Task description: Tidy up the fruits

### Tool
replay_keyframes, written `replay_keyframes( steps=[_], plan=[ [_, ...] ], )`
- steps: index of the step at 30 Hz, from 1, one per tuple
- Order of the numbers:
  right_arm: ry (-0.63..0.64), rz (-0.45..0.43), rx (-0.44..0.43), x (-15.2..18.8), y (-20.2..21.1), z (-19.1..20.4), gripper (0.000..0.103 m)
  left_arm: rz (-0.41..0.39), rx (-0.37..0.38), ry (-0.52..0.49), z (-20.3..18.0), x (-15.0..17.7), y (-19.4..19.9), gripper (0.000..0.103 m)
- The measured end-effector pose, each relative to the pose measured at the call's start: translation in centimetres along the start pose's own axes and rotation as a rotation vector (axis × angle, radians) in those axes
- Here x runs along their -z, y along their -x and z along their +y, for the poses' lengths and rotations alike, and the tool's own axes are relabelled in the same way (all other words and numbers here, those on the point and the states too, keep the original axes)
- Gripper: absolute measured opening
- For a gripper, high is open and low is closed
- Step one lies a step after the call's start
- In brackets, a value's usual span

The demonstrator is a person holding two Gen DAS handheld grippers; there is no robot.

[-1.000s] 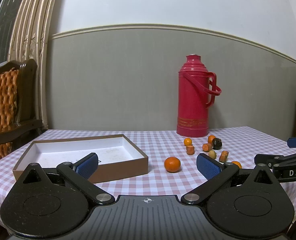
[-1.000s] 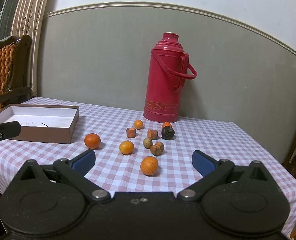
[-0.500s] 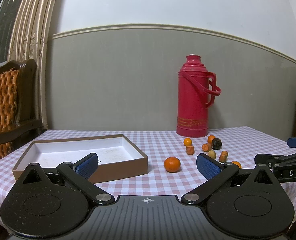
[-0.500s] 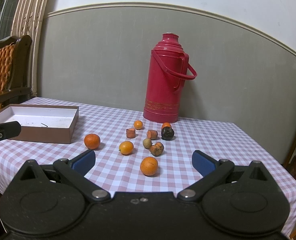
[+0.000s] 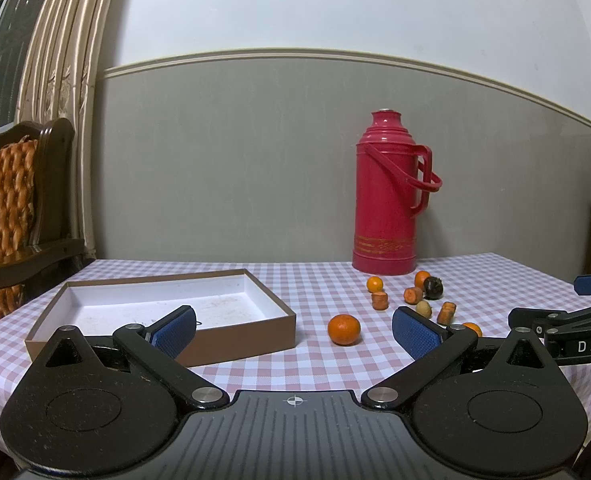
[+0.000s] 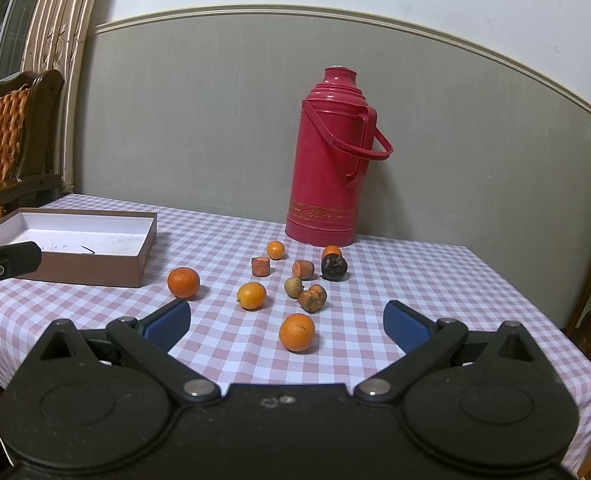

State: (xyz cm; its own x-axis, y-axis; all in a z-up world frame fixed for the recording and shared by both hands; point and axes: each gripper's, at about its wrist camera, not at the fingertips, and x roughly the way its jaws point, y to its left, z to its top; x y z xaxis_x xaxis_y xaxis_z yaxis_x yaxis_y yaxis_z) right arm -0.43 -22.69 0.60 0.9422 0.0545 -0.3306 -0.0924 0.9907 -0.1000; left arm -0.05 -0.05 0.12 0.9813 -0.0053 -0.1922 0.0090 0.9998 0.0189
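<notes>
Checked pink-and-white cloth covers the table (image 6: pixel 435 276); nothing moved into the box yet, by the look of it.

Fruit is loose on the cloth, in front of the red thermos (image 6: pixel 329 160). Nearest the right gripper (image 6: pixel 287 322): one orange (image 6: pixel 296 332), sitting almost centred between its jaws but further out, not touched. Beyond it a small orange (image 6: pixel 251 296), a bigger orange (image 6: pixel 183 282) closest to the box, a pale round fruit (image 6: pixel 294 286), a dark wrinkled fruit (image 6: pixel 334 267), three brownish-orange stubs (one at (image 6: pixel 312 298)), and two small oranges near the thermos base. Can't tell what the stubs are.

Brown box (image 5: pixel 163 312) with white inside sits on the left of the table, open top, no fruit in it. A small dark mark on the floor, can't identify.

Left gripper (image 5: pixel 294 330): jaws wide apart, nothing held, hovering at the table's near edge with the box's near right corner and the bigger orange ahead. Right gripper: jaws also spread, empty.

Judgement: step is the very start, first pick not begun. Logical next move is right gripper forward and down onto the nearest orange, jaws straddling it at mid-height, close gently, lift, carry left over the box wall, release low. Round fruit rolls, so square approach matters; a glancing pad would nudge it toward the table edge. Left gripper could take the bigger orange by the box; keep the two tools apart while crossing.
</notes>
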Motion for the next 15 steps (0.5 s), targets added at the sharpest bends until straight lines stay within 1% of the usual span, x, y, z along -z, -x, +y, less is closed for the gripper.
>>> replay_keyframes(
  steps=[15],
  plan=[
    [0.003, 0.000, 0.001, -0.17, 0.10, -0.12, 0.097, 0.001, 0.001, -0.001, 0.02, -0.01, 0.03, 0.103]
  ],
)
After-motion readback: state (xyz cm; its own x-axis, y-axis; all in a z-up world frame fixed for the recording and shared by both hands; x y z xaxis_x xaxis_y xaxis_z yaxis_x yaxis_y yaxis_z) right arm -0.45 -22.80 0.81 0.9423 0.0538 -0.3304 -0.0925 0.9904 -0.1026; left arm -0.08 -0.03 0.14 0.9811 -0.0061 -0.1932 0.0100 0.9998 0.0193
